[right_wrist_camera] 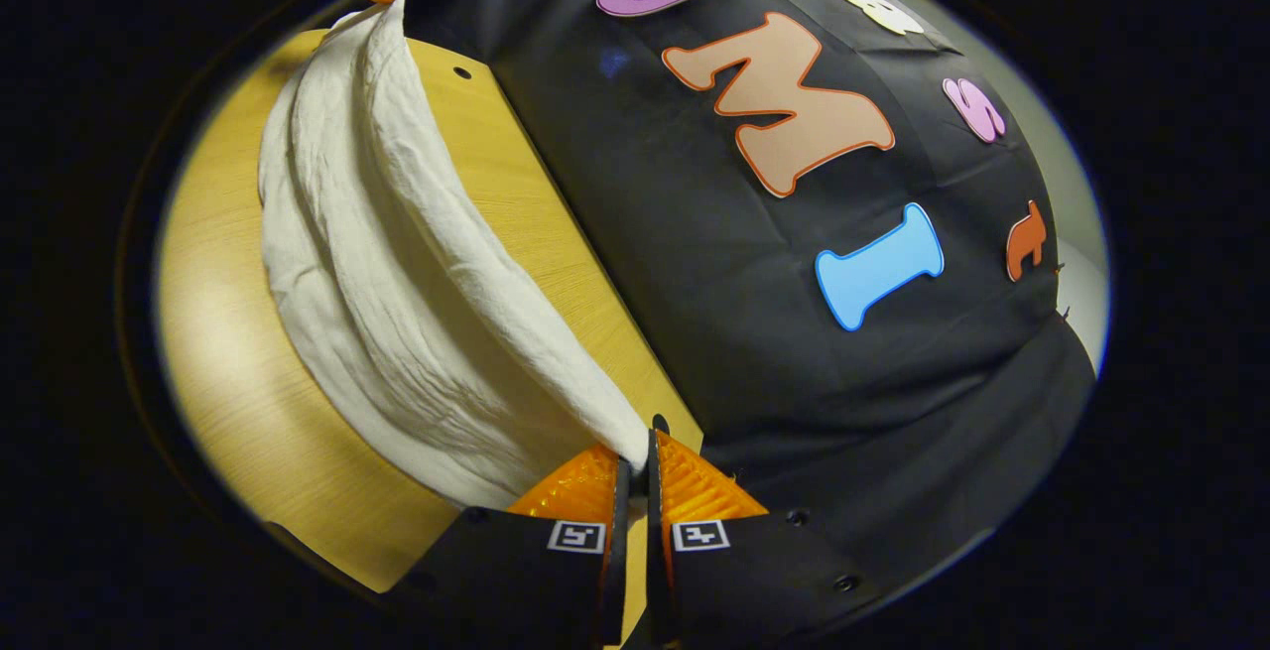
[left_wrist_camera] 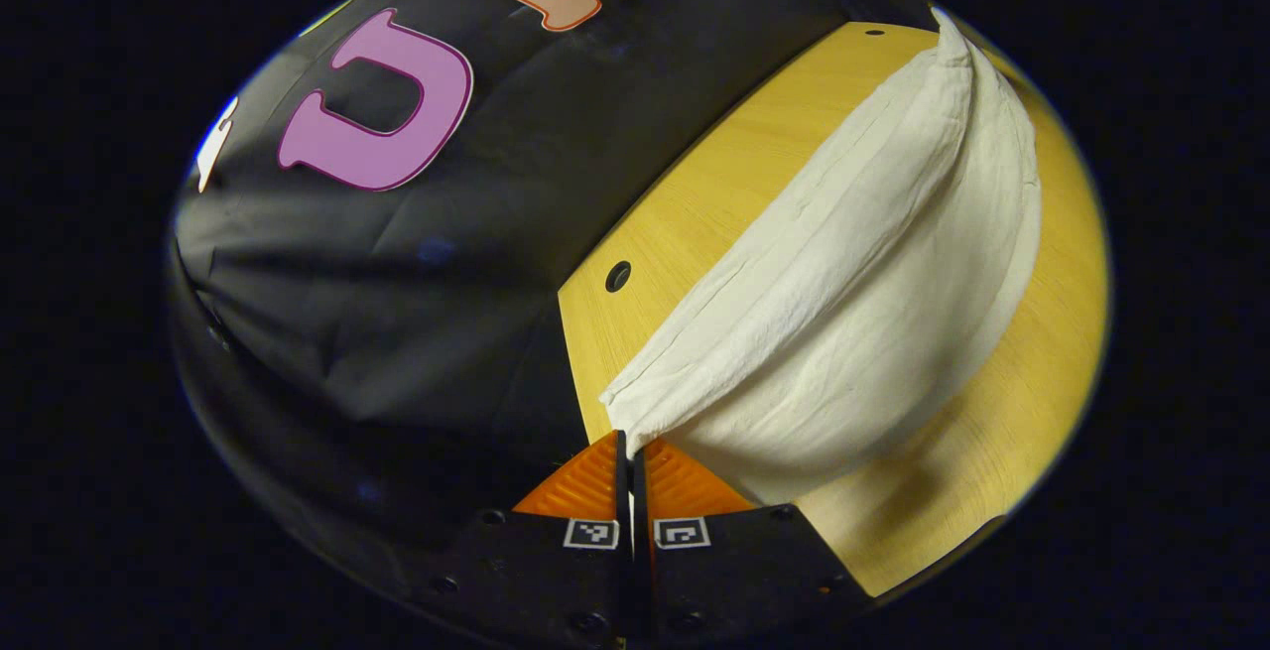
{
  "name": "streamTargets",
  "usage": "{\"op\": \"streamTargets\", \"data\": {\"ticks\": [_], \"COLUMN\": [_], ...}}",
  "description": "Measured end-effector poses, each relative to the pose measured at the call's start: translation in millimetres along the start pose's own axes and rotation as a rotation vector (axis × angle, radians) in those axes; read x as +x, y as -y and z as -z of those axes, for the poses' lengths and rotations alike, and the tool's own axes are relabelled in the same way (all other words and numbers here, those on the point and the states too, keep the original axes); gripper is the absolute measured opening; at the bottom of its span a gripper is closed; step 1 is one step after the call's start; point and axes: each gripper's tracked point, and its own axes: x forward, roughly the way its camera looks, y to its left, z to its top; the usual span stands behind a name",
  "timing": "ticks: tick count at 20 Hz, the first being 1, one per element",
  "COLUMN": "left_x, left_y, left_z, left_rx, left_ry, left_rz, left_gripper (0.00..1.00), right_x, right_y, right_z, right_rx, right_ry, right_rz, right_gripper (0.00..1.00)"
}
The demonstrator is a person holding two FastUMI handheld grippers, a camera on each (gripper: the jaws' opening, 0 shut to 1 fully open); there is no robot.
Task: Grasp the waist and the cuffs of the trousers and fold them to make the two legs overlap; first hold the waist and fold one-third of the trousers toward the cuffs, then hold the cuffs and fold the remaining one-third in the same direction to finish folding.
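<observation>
Above the table (left_wrist_camera: pixel 695 194), left gripper (left_wrist_camera: pixel 631 447) clamps one end of the trousers (left_wrist_camera: pixel 853 273) (lifted, sagging); right gripper (right_wrist_camera: pixel 636 452) clamps the other.

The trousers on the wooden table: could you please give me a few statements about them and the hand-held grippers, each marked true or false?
1. The left hand-held gripper pinches an end of the trousers. True.
2. The right hand-held gripper is wide open and holds nothing. False: it is shut on the cloth.
3. The trousers are pale cream. True.
4. The table is glass. False: it is yellowish wood with small holes.
5. The trousers lie in a flat square. False: a long fold is lifted between the grippers.
</observation>
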Motion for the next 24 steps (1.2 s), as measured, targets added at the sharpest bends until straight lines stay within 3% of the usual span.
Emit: {"op": "streamTargets", "data": {"ticks": [8, 16, 17, 18, 20, 21, 24], "left_x": [62.6, 119.5, 121.0, 120.4, 112.2, 106.1, 83.4], "left_y": [-15.9, 5.8, 9.5, 13.0, 12.7, 9.2, 9.5], "left_z": [-21.3, -28.6, -31.5, -35.4, -43.0, -47.7, -64.4], "left_rx": [-0.082, -0.104, -0.117, -0.132, -0.142, -0.151, -0.215], "left_ry": [0.040, 0.084, 0.097, 0.118, 0.147, 0.159, 0.199], "left_rz": [-0.037, -0.020, -0.001, 0.012, 0.012, -0.002, -0.022], "left_gripper": [0.00, 0.00, 0.09, 0.42, 0.99, 0.94, 0.96], "right_x": [67.6, 114.2, 114.0, 110.8, 99.5, 95.8, 77.3], "right_y": [-15.9, -66.2, -70.7, -73.1, -64.6, -59.0, -41.6], "right_z": [-10.2, 12.0, 15.2, 14.2, 9.7, 11.1, 17.5], "right_rx": [0.074, 0.120, 0.144, 0.177, 0.245, 0.287, 0.442], "right_ry": [-0.083, -0.213, -0.233, -0.241, -0.242, -0.241, -0.238], "right_rz": [0.034, -0.020, -0.032, -0.040, -0.020, -0.007, 0.023], "right_gripper": [0.11, 0.18, 0.23, 0.52, 0.97, 1.00, 0.98]}}
